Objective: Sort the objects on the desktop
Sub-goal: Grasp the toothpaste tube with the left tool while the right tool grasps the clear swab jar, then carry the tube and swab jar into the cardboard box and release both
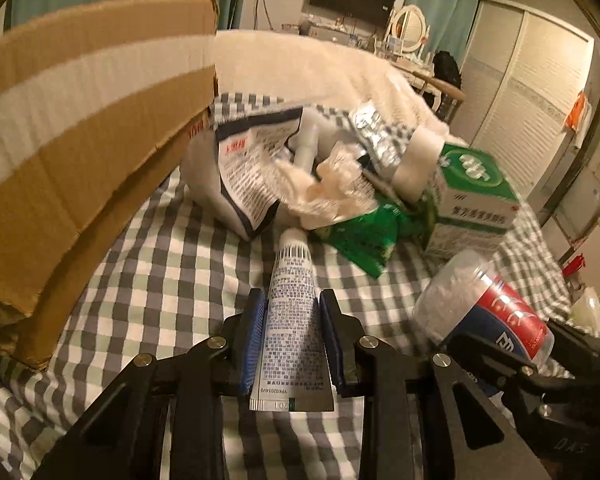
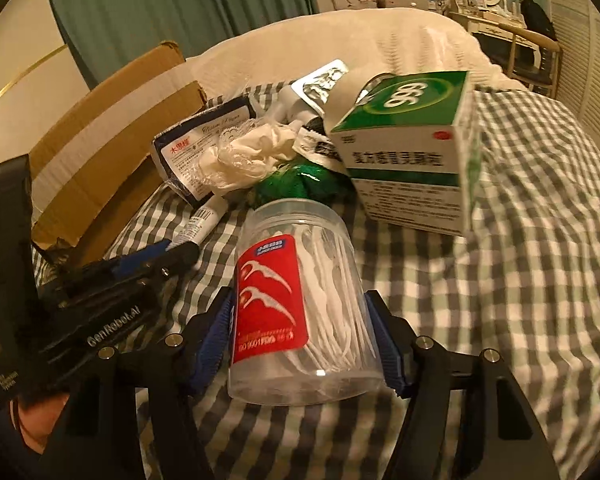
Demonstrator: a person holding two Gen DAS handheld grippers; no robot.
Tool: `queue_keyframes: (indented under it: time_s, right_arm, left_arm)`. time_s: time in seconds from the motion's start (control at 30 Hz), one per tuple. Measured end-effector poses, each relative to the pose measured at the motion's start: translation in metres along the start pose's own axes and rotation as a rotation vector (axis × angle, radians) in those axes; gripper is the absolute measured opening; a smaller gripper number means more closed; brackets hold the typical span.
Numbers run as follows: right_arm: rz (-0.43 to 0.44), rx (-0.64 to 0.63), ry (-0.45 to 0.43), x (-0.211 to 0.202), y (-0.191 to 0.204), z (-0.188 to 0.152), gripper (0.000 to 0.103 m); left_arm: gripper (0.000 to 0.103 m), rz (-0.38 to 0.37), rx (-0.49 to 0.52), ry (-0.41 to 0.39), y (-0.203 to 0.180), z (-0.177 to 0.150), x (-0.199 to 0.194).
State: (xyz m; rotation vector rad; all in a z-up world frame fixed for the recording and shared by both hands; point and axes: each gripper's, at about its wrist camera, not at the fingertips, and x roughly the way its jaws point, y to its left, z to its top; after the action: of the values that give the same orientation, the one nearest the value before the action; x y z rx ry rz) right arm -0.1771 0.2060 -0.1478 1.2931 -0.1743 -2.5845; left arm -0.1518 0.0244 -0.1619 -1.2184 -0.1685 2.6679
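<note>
Gripping: left gripper [image 1: 293, 312] had its blue pads clamped on both sides of a white ointment tube [image 1: 290, 300], crimped end toward the camera, cap pointing at the pile.
Right gripper [image 2: 300, 320]: jaws sat either side of a clear floss-pick jar [image 2: 300, 300] with a red label; whether the pads pressed it, I couldn't tell.
Jar position: tilted, just right of the tube, over the checked bedsheet [image 2: 520, 300].
Pile beyond: crumpled tissue [image 1: 336, 184], a green foil packet [image 1: 364, 236], a green-and-white medicine box [image 2: 412, 148], a blister pack [image 1: 376, 136], a navy-edged tissue pack [image 1: 240, 176], all touching.
Left side: a cardboard box [image 1: 80, 128] stood near the pile.
</note>
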Motion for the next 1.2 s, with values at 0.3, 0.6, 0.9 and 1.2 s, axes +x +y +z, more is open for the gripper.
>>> queue_keyframes:
  time_s: [0.3, 0.6, 0.9, 1.2]
  right_arm:
    - [-0.036, 0.012, -0.031, -0.049, 0.003, -0.01, 0.062]
    - [-0.048, 0.008, -0.093, -0.098, 0.018, -0.002, 0.062]
    - [-0.021, -0.056, -0.16, -0.13, 0.059, 0.029, 0.062]
    - [0.084, -0.179, -0.198, -0.119, 0.136, 0.082, 0.062]
  left_arm:
    - [0.028, 0.003, 0.032, -0.059, -0.01, 0.01, -0.041]
    - [0.028, 0.054, 0.048, -0.191, -0.018, 0.03, -0.099]
    - [0.028, 0.063, -0.023, -0.317, 0.01, 0.054, -0.151]
    - [0.028, 0.12, -0.158, -0.401, 0.076, 0.089, -0.176]
